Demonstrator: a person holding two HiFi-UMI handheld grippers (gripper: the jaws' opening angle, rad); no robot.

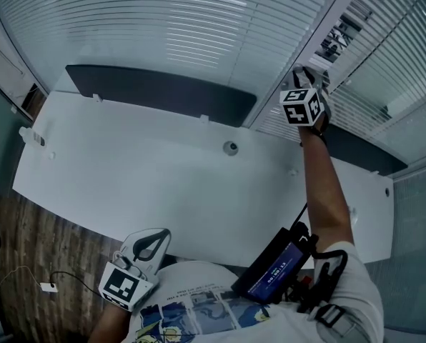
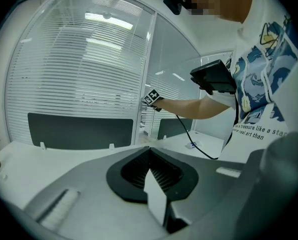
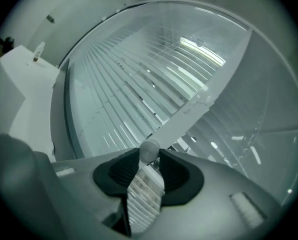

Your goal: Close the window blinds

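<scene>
White horizontal-slat window blinds (image 1: 163, 27) lowered across the wide pane left of the upright frame post (image 3: 199, 101). Slats thin, evenly spaced, parallel, tilted partly open, with light visible through the gaps. Second set of slats (image 1: 392, 56) on the pane right of the post, likewise lowered. Small round pale-grey control knob (image 3: 149, 149) beside the post, clamped between both pads of the right gripper (image 3: 149, 155).

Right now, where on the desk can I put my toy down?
The white desk is bare from the dark panel to its near edge, left of the round hole. It's busier on the right, where the arm and cable cross toward the right gripper at the blinds.
</scene>
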